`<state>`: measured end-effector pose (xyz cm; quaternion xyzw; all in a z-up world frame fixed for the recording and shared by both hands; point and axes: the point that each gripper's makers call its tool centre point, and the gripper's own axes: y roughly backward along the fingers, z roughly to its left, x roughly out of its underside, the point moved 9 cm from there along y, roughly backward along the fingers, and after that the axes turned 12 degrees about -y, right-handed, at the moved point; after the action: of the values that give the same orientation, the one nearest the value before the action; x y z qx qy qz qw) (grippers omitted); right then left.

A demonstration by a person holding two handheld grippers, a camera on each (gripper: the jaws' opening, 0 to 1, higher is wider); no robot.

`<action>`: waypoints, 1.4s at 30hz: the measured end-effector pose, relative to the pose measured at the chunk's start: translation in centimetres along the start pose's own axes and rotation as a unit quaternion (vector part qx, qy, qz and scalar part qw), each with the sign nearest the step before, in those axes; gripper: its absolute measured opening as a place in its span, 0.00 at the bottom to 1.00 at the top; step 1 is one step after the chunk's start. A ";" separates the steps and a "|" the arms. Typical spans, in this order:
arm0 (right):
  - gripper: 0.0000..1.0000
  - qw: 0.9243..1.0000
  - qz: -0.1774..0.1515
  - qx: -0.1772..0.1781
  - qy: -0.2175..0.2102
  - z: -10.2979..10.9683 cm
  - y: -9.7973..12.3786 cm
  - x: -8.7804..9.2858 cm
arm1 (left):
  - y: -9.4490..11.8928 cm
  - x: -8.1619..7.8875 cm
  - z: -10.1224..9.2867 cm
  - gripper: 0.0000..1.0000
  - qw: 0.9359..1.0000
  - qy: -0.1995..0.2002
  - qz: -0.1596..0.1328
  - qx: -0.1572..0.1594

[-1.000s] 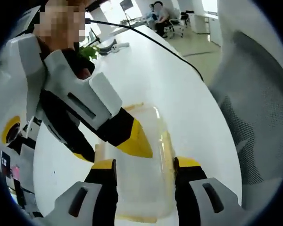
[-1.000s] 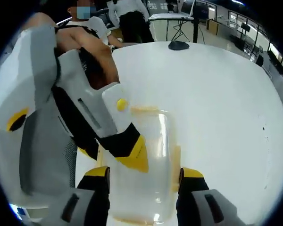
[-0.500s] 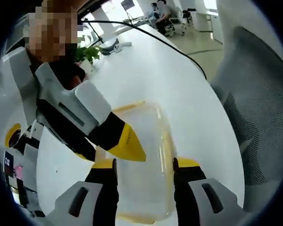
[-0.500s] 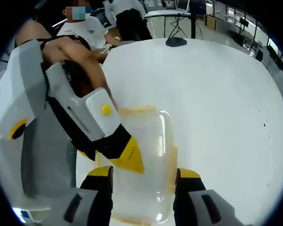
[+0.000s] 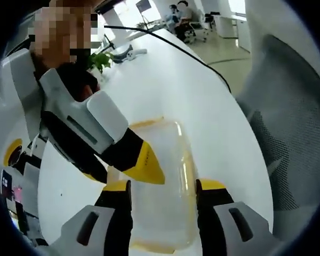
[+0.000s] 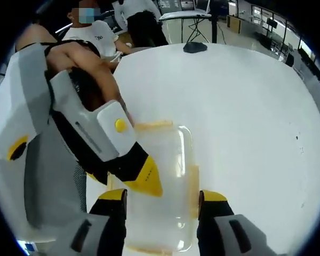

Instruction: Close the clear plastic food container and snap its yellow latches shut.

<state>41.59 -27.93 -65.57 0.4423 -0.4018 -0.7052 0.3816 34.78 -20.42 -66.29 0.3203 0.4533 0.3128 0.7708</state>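
White round table [image 5: 165,80] fills the left gripper view, office behind, with a seated person far back and a black cable [image 5: 181,48] running across the top. Grey mesh chair [image 5: 288,154] sits at right. Clear container [image 5: 162,186] lies on the table between the left gripper's [image 5: 162,193] own yellow-tipped fingers [image 5: 117,189], which are spread wide, one on each side of the box, pinching nothing. Lid looks down on the box; yellow latches [image 5: 188,165] run along its long right side and far end [image 5: 146,124], whether snapped I cannot tell. Right gripper [image 5: 144,165] comes in from the left, its yellow tip over the container's near left part; cannot tell if it touches. Green plant [image 5: 98,60] stands far back on the table.

Right gripper view: same white table [image 6: 245,106], black object [image 6: 193,47] at its far edge, people [image 6: 141,21] standing beyond. Container [image 6: 165,186] sits between the right gripper's [image 6: 162,198] spread fingers [image 6: 213,200], nothing gripped. Latch [image 6: 193,181] on its right side, another [image 6: 153,126] at the far end. Left gripper [image 6: 144,178] enters from the left, yellow tip over the container's left edge; its own finger gap is hidden here. Person's arm [image 6: 90,58] shows behind it.
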 end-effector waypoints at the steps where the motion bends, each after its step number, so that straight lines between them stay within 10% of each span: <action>1: 0.52 1.000 -0.005 0.004 -0.002 0.1 0.1 0.1 | 0.1 0.0 0.2 0.45 1.000 0.016 -0.007 0.006; 13: 0.66 0.996 -0.077 0.027 0.035 1.9 1.9 0.9 | 1.7 -0.7 2.7 0.67 0.995 0.064 -0.058 0.045; 29: 0.83 0.992 -0.118 0.037 0.020 2.7 2.4 3.6 | 3.0 3.4 3.7 0.90 0.993 0.105 -0.018 0.058; 42: 0.88 0.992 -0.094 0.070 0.036 2.2 0.3 6.4 | 1.5 4.7 2.1 0.93 0.993 0.061 0.031 0.096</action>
<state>37.60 -33.25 -66.68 0.5291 -0.3925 -0.6916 0.2960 38.26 -16.37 -66.69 0.3867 0.5176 0.3103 0.6973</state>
